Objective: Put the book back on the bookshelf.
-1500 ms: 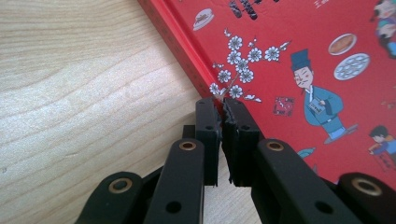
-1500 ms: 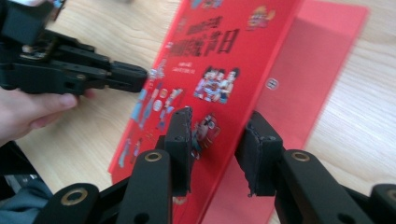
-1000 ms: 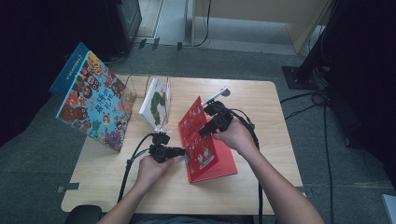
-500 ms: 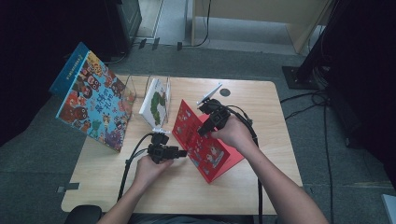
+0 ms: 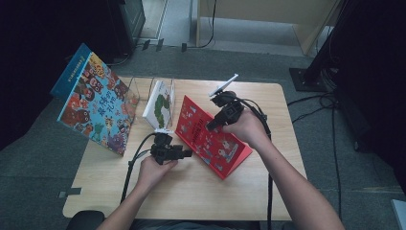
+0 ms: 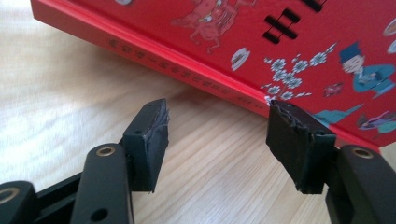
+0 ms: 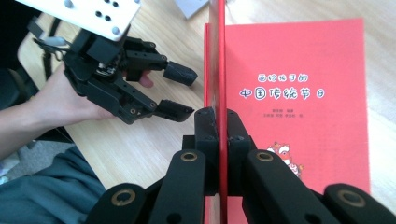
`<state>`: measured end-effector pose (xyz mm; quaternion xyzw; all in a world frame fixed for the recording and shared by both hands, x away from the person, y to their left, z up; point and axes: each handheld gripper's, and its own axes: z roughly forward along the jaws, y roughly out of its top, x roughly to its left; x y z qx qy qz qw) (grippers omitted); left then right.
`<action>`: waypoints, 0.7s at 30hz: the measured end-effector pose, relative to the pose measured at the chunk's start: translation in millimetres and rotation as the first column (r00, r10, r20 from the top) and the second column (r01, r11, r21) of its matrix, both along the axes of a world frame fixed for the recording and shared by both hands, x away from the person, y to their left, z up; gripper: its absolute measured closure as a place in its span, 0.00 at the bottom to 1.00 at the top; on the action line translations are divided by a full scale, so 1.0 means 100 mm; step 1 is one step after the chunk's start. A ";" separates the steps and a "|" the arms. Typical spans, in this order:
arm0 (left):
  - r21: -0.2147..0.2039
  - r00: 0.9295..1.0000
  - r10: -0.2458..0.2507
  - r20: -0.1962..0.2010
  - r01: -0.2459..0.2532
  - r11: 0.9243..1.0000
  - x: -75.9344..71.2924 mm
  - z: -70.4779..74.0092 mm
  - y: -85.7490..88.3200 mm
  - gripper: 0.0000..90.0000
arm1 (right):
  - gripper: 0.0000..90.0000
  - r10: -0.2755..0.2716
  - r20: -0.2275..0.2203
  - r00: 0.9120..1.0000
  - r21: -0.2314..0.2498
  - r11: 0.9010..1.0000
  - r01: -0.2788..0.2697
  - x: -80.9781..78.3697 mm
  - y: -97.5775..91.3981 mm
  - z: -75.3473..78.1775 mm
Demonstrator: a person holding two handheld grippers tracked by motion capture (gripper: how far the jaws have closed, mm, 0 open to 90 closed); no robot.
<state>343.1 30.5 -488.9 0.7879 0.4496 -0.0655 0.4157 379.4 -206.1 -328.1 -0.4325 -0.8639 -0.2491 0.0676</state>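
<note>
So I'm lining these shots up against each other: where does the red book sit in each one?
High view: red book at table centre, one cover lifted by the right hand-held gripper.
Left gripper view: along the top, spine edge just beyond the open jaws.
Right gripper view: centre and right, cover edge clamped between the jaws.
Shared landmark: the left hand-held gripper, beside the book.

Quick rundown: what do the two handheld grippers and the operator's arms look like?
Both the left gripper and right gripper are black linkage frames with brass-coloured pivots and black ridged pads. A perforated pale plate tops each. Black cables trail back. Forearms are bare, no sleeves.
</note>
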 end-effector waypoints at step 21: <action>-0.162 0.998 -0.033 -0.058 0.023 0.987 0.21 0.26 -0.06 0.29 | 0.97 -0.014 0.029 0.999 0.209 0.978 0.007 -0.04 -0.33 0.18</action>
